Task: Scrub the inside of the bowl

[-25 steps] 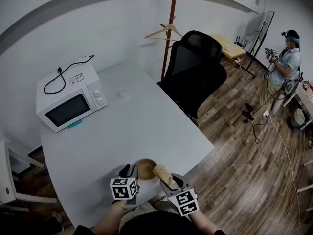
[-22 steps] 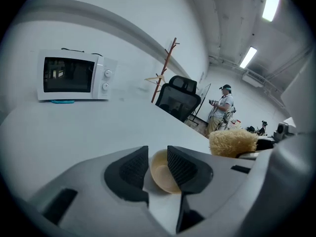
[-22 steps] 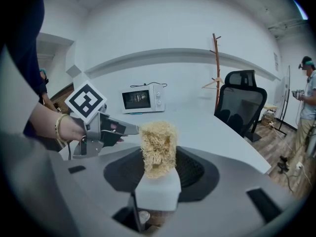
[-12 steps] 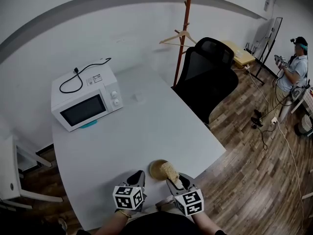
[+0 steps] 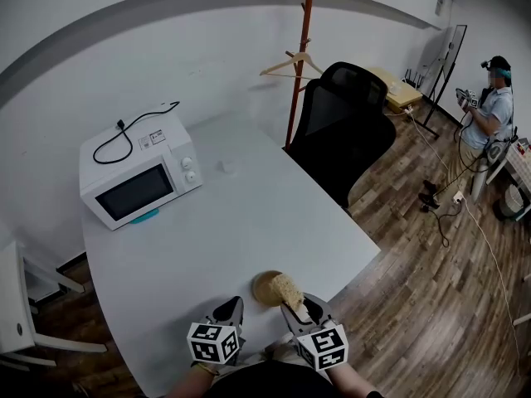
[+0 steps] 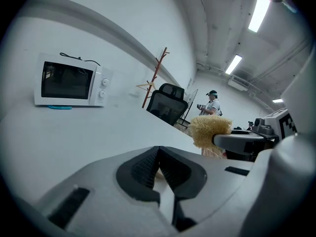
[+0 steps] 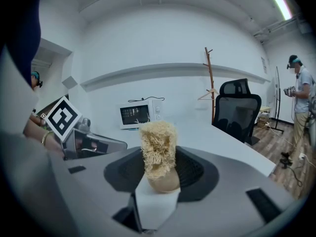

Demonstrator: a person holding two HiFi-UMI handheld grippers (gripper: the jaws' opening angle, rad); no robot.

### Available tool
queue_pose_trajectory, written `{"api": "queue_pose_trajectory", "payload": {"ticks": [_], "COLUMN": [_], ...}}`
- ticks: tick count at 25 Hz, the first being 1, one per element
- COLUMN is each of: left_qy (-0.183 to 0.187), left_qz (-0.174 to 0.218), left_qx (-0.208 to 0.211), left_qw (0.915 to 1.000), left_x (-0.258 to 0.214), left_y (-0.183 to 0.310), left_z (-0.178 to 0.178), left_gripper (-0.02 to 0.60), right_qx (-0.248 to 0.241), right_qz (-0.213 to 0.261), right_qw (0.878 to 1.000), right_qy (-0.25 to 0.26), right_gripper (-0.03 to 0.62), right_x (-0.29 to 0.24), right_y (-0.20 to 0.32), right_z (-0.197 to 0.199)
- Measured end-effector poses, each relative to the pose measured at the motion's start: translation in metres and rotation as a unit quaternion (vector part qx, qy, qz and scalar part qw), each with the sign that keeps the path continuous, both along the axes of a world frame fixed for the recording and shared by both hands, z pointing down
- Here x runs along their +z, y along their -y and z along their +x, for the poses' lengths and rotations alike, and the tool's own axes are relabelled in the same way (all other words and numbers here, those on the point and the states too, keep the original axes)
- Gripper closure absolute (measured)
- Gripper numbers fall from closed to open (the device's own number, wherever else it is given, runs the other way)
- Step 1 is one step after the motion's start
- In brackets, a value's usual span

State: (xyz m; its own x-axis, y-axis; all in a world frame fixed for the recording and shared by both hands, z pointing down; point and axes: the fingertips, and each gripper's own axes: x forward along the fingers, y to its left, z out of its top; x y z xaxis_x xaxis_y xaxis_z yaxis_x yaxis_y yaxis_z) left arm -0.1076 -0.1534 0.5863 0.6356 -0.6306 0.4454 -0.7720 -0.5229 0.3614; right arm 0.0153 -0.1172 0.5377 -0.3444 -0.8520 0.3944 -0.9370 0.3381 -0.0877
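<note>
A small wooden bowl (image 5: pixel 264 285) sits near the front edge of the white table (image 5: pixel 216 230). My right gripper (image 5: pixel 299 306) is shut on a tan loofah scrubber (image 5: pixel 287 290), which lies over the bowl's right side. In the right gripper view the loofah (image 7: pixel 158 144) stands up from between the jaws of the right gripper (image 7: pixel 160 168). My left gripper (image 5: pixel 234 307) is at the bowl's near-left rim. In its own view the left gripper (image 6: pixel 158 153) has its jaws together with a tan sliver of bowl (image 6: pixel 159 173) between them. The loofah (image 6: pixel 210 129) shows to the right there.
A white microwave (image 5: pixel 137 181) with a black cord on top stands at the table's back left. A black office chair (image 5: pixel 348 127) and an orange coat stand (image 5: pixel 300 48) with a hanger are behind the table. A person (image 5: pixel 489 106) stands far right on the wooden floor.
The head view has swung a little. The bowl, loofah and both grippers keep nearly the same places relative to each other at the table's front edge.
</note>
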Motion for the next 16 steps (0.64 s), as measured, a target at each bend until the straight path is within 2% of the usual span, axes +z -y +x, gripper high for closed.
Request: {"api": "queue_pose_trajectory", "payload": {"ticks": [16], "left_qy": [-0.01], "left_qz": [-0.003], "left_qx": [0.025], "left_qw": [0.9996], "left_x": [0.003], "left_y": [0.002], "left_z": [0.011], "left_gripper": [0.563], "right_qx": [0.029], "right_qz": [0.009], "right_qw": [0.999], "right_qy": [-0.01], "right_gripper": [0.419], "right_x": [0.0], "right_y": [-0.006], "right_z": [0.008]}}
